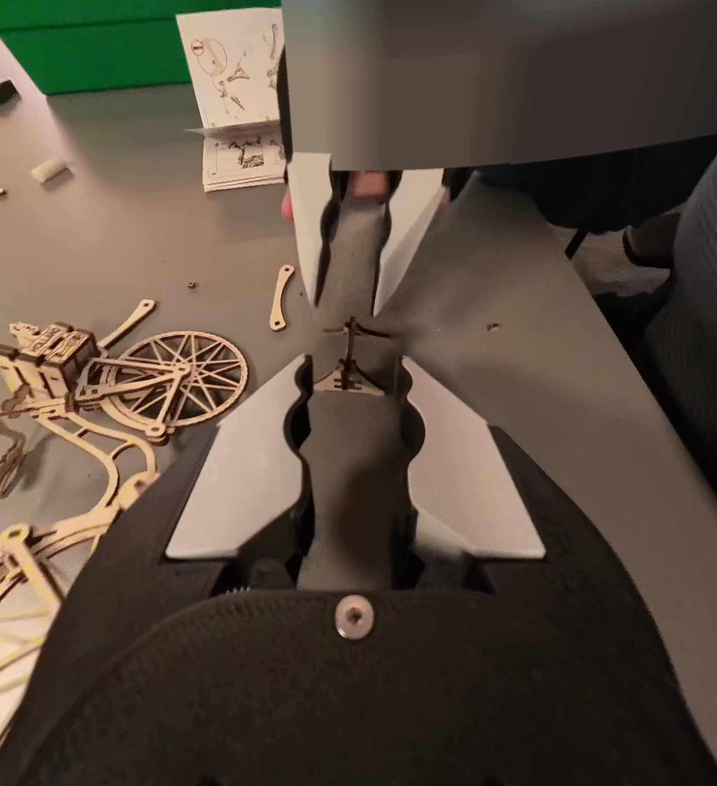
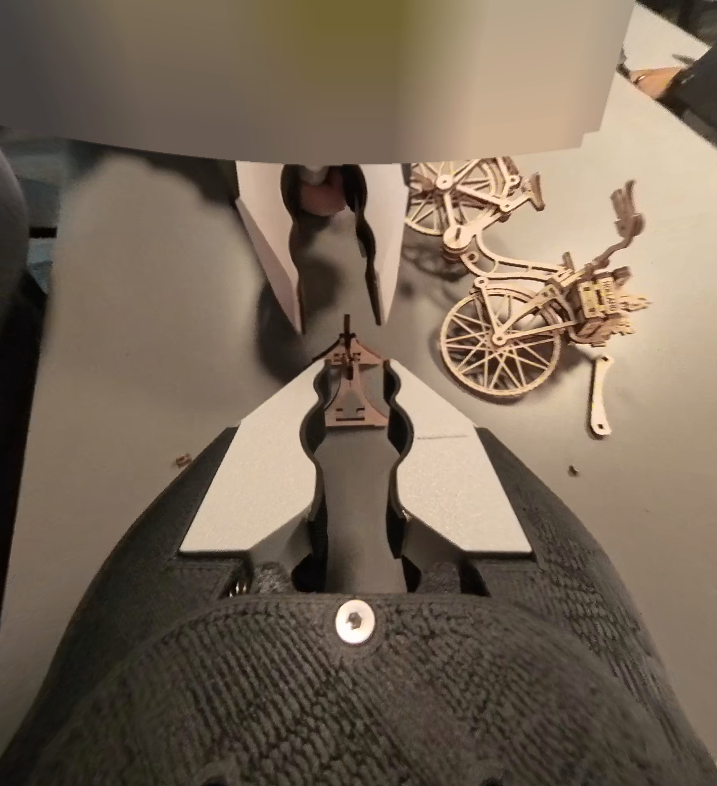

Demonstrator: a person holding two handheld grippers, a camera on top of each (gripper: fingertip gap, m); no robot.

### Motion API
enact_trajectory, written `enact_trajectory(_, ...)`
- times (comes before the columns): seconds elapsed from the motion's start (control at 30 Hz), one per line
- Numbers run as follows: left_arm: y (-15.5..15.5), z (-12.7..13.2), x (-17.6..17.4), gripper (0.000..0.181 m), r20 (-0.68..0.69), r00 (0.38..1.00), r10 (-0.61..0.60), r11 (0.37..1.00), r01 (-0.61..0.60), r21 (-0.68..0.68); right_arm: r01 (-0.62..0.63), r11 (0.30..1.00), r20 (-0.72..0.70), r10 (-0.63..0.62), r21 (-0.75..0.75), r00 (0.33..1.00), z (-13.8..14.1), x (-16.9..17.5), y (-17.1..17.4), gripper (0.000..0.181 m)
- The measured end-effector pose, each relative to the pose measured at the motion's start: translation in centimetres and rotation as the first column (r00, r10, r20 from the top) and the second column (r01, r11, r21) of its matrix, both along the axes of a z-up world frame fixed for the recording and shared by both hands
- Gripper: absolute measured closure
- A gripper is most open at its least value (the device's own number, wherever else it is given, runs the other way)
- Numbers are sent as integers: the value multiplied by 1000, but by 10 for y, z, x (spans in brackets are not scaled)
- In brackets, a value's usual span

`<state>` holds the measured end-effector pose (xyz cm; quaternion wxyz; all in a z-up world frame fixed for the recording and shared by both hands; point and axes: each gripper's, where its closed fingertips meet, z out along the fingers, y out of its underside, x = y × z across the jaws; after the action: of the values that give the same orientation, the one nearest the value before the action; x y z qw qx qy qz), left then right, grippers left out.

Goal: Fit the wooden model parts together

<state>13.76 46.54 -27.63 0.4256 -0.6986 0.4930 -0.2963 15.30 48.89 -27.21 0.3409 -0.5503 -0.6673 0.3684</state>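
Two grippers face each other nose to nose over the grey table (image 1: 497, 263), with a small wooden part (image 1: 348, 374) between them. The left gripper (image 1: 353, 361) has its jaws spread wide, and the part's flat triangular end sits right in the gap at the fingertips — whether either finger touches the wood, I cannot tell. From the right wrist view the same part (image 2: 352, 383) reaches in between the right gripper (image 2: 352, 363) fingers, which are also parted; contact there is unclear too. A thin dark stem rises from the part toward the opposite tips, ending just short of them.

Off to one side lies the wooden bicycle (image 1: 135, 383) on its side, spoked wheel flat on the table, well apart from both grippers; it shows again in the right wrist view (image 2: 518, 306). A curved loose strip (image 1: 281, 304) rests near the right gripper's tips (image 1: 344, 308) — not touching. Farther back stands an instruction booklet (image 1: 237, 106), with a green box (image 1: 93, 46) behind it.
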Motion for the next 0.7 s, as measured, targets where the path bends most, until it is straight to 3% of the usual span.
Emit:
enact_trajectory(0.07,2,0,-10,144,-22,999,28,999,-27,43,23,1000,-21,-24,-7,999,8,10,5,156)
enact_trajectory(0.13,4,7,-15,151,-21,999,47,995,-45,89,17,1000,-18,-17,-13,1000,11,23,3,165)
enact_trajectory(0.2,-7,22,-2,154,43,999,-3,998,0,57,-28,999,17,28,-46,999,6,27,-7,181)
enact_trajectory(0.27,-21,29,14,157,73,996,-56,998,55,15,-90,994,38,92,-58,995,4,22,-23,181)
enact_trajectory(0.4,-27,8,19,180,-52,996,-69,997,70,26,-134,991,12,134,-8,991,13,1,-41,181)
enact_trajectory(0.6,-23,-8,7,181,-109,991,-80,993,69,-99,-162,987,44,163,-11,986,11,-7,-55,181)
enact_trajectory(0.7,-29,-11,13,181,-143,984,-107,991,94,-94,-151,988,95,152,-18,984,2,-3,-52,181)
